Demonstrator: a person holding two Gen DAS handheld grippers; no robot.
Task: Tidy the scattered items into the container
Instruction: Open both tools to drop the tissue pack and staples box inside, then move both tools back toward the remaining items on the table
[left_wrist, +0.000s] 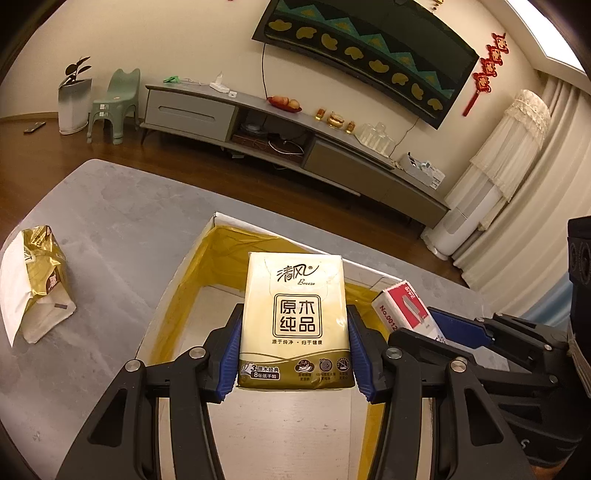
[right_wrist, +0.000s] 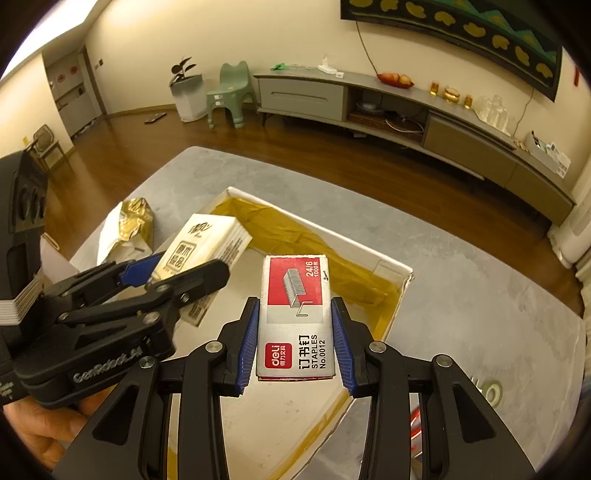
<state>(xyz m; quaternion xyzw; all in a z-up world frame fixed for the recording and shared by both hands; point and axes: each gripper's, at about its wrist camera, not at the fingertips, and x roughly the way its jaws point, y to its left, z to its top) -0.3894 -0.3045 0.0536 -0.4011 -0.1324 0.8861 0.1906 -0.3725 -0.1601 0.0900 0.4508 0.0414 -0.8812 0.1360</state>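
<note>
My left gripper (left_wrist: 293, 358) is shut on a cream pocket tissue pack (left_wrist: 295, 321) and holds it above the open white box (left_wrist: 177, 280) lined with yellow tape. In the right wrist view the same tissue pack (right_wrist: 203, 251) and the left gripper (right_wrist: 147, 275) hang over the box's left side. The right gripper (right_wrist: 295, 343) is shut on a red and silver staples box (right_wrist: 295, 314), also above the white box (right_wrist: 391, 314). From the left wrist view the staples box (left_wrist: 402, 310) shows at the right, held by the right gripper (left_wrist: 424, 328).
A torn gold and white wrapper (left_wrist: 37, 284) lies on the grey table (left_wrist: 110, 221) left of the box; the right wrist view shows this wrapper (right_wrist: 125, 232) too. A tape roll (right_wrist: 491, 391) and a red item (right_wrist: 417, 424) lie at the table's right. A hand (right_wrist: 40, 424) holds the left gripper.
</note>
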